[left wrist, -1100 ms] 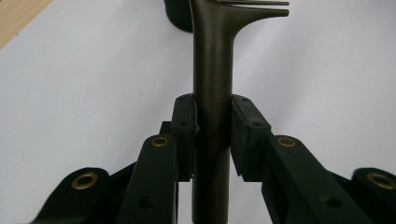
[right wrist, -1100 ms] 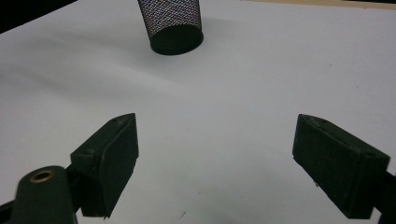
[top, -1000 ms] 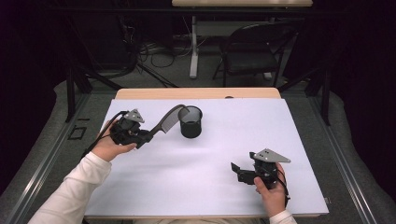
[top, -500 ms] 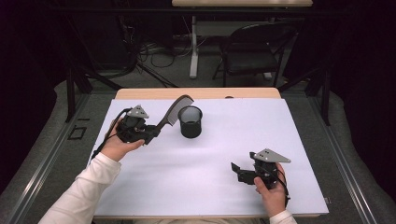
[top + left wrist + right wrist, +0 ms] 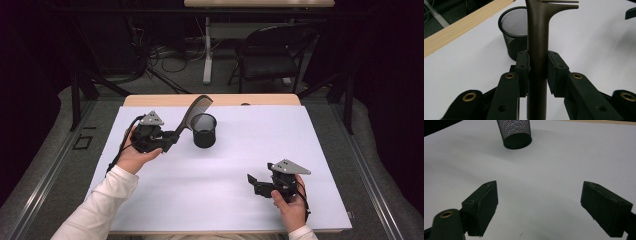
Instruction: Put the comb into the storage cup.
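Note:
My left gripper [image 5: 172, 136] is shut on the handle of a dark comb [image 5: 196, 111], which slants up and to the right. The comb's toothed head hangs by the back left rim of a black mesh cup [image 5: 204, 131] that stands upright on the white table [image 5: 250, 150]. In the left gripper view both pads clamp the comb [image 5: 537, 37] at my left gripper [image 5: 537, 67], with the cup [image 5: 515, 32] just behind. My right gripper [image 5: 251, 181] rests at the front right, open, with nothing between its jaws [image 5: 546, 202]. The cup's base [image 5: 515, 132] lies far ahead of it.
A wooden table edge [image 5: 150, 100] runs along the back of the white surface. Beyond it stand a folding chair [image 5: 270, 55] and a table leg with cables on the floor. Bare white surface lies between the cup and my right gripper.
My left gripper has lifted the comb and swung it steeper, so its head has risen from beside the cup to above its rim. The right gripper has stayed put.

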The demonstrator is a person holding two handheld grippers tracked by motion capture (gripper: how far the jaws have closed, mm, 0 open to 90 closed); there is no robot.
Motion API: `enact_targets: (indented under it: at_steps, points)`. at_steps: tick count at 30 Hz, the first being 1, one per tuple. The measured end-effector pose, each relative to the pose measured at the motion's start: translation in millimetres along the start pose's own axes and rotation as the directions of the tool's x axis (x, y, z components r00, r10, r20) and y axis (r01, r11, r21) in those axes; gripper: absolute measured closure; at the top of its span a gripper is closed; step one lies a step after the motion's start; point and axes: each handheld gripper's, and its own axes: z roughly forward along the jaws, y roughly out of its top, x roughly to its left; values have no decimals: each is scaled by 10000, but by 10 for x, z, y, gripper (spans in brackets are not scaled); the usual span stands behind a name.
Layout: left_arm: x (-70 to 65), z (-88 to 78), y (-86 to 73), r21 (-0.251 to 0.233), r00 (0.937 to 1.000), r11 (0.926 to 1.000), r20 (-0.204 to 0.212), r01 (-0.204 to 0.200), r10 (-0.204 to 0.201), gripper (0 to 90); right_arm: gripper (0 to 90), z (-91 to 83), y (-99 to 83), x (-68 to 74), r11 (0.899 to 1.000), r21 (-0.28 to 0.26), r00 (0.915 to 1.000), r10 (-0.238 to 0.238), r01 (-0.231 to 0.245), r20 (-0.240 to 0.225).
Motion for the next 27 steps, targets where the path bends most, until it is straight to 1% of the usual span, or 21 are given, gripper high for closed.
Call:
enact_targets:
  at_steps: [2, 4, 7, 10, 13, 16, 20, 22, 25, 27]
  points:
    - [-17, 14, 7, -130, 10000, 9999, -59, 42, -43, 729, 145, 1, -2, 1, 10000, -37, 10000, -12, 12, -2]
    - [-40, 28, 11, -264, 9999, 9995, -37, 162, -163, 729, 145, 1, -1, 1, 10000, -31, 10000, 9, -9, 4]
    - [-67, 48, 15, -465, 9998, 9987, -27, 205, -206, 729, 145, 3, -1, -2, 10000, 14, 10000, 12, -12, 10]
    - [-100, 74, 20, -691, 9994, 9970, -15, 356, -358, 729, 144, 13, -4, 0, 10000, -79, 10000, 44, -44, -7]
    - [-121, 95, 31, -911, 9991, 9950, 106, 417, -409, 729, 144, 13, -3, 0, 10000, -22, 10000, 26, -26, 6]
    - [-158, 120, 40, -1112, 9991, 9929, 126, 428, -416, 729, 144, 16, -3, 2, 10000, 3, 10000, 52, -52, 1]
    - [-226, 146, 54, -1428, 9989, 9887, 142, 460, -444, 729, 144, 19, 0, 4, 10000, 24, 10000, 89, -89, -22]
    - [-260, 160, 61, -1617, 9988, 9858, 220, 458, -427, 729, 144, 21, 2, 8, 10000, 38, 10000, 92, -92, -30]
    - [-310, 194, 66, -1796, 9981, 9824, 422, 512, -443, 729, 144, 27, 5, 12, 9999, 135, 9999, 72, -74, 90]
    - [-353, 224, 64, -1883, 9982, 9808, 413, 515, -444, 728, 143, 34, 5, 10, 9999, 158, 10000, 70, -71, 50]
